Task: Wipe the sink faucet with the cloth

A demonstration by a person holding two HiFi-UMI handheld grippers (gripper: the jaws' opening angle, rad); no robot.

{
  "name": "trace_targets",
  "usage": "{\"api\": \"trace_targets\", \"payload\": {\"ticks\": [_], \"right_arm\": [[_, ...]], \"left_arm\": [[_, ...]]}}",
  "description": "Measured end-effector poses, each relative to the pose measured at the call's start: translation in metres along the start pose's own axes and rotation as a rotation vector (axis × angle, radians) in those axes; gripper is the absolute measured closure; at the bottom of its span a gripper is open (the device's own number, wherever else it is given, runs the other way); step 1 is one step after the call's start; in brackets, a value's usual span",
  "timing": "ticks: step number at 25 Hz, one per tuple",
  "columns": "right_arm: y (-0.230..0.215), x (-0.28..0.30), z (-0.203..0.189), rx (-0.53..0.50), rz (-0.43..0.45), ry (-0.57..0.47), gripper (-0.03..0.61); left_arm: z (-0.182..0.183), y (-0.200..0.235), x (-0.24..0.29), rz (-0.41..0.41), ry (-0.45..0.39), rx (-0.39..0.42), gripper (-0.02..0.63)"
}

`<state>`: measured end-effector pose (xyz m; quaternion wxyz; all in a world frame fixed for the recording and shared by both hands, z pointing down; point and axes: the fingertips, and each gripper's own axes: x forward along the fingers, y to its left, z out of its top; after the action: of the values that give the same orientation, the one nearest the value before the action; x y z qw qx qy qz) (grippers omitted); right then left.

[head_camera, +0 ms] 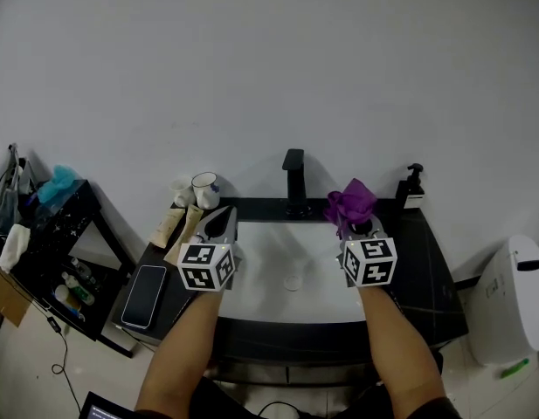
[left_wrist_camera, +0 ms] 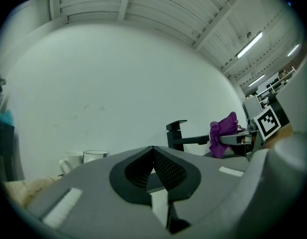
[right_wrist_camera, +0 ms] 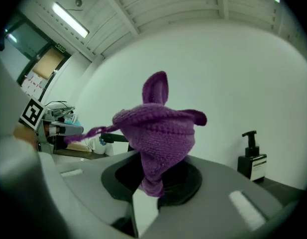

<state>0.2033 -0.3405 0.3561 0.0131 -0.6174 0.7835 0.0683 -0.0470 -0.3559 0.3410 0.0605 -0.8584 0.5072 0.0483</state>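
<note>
A black faucet stands at the back of the white sink; it also shows as the black faucet in the left gripper view. My right gripper is shut on a purple knitted cloth, held bunched up just right of the faucet and above the sink's back rim. In the right gripper view the purple cloth fills the middle and hides most of the faucet. My left gripper hovers over the sink's left rim, shut with nothing in it. The cloth appears beyond the faucet spout there.
A black soap pump bottle stands at the counter's back right. Two mugs and tubes sit at the back left, a phone lies on the counter's left end. A cluttered black shelf stands left, a white bin right.
</note>
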Motion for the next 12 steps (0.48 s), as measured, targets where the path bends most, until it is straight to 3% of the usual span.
{"api": "trace_targets", "payload": {"ticks": [6, 12], "right_arm": [[0.0, 0.001, 0.001, -0.017, 0.003, 0.006, 0.517], [0.013, 0.0, 0.003, -0.124, 0.034, -0.009, 0.517]], "left_arm": [[-0.001, 0.006, 0.0, 0.015, 0.009, -0.032, 0.597], [-0.005, 0.013, -0.004, 0.038, 0.021, -0.054, 0.597]]}}
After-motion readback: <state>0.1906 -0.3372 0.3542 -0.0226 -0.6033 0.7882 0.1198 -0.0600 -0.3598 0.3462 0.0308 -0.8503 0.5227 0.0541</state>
